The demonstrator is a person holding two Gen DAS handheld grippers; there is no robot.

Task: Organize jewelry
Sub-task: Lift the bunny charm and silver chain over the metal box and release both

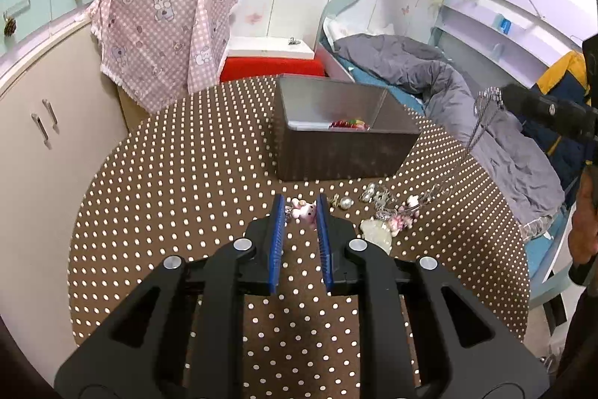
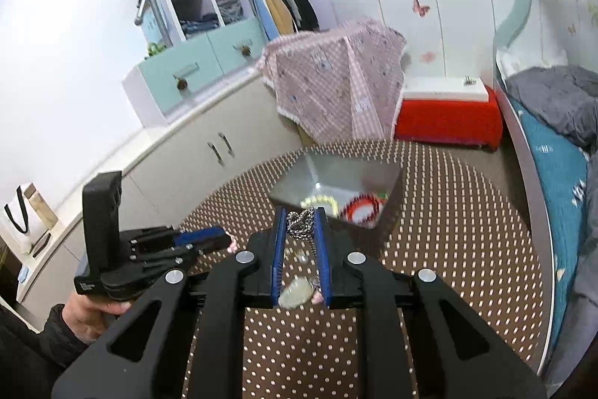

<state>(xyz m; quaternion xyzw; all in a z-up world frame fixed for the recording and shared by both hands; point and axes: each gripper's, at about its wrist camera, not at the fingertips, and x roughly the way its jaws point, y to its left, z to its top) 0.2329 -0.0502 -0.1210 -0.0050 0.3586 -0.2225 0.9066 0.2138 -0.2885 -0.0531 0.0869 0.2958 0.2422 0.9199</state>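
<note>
Right claw (image 2: 302, 214) pinches a dangling silver chain necklace (image 2: 300, 225), grey metal box (image 2: 329, 180) just ahead for the drop; left claw (image 1: 301, 210) half-open, empty, straddling a pink bunny charm (image 1: 304, 212).

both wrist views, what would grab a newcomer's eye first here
The brown polka-dot table with the grey bin at its far side stands out first. Next, the right gripper holds a silver chain necklace in the air near the bin, while the left gripper is open around a pink bunny charm beside scattered jewelry.
</note>
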